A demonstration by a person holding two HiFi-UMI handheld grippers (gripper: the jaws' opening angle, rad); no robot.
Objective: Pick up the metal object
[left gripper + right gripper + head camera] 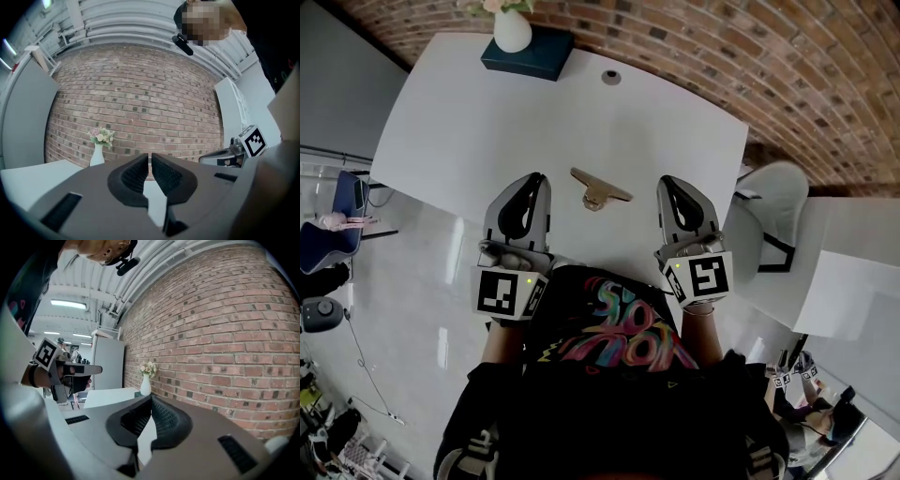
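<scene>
- a metal object [600, 189] lies flat on the white table [469, 122], between the two grippers and just ahead of their tips.
- its long bar runs slantwise, left to right, across the line of both tools.
- left gripper [537, 183] and right gripper [668, 186] are both clenched and empty; neither looks clearly nearer.

grippers: 2 showing, left gripper [532, 180] and right gripper [668, 184]
metal object [599, 190]: 1 lying in view
white table [469, 131]: 1 showing
vase [512, 30]: 1 standing
dark box [536, 58]: 1 sitting
table grommet [611, 77]: 1 showing
white chair [769, 202]: 1 standing
</scene>
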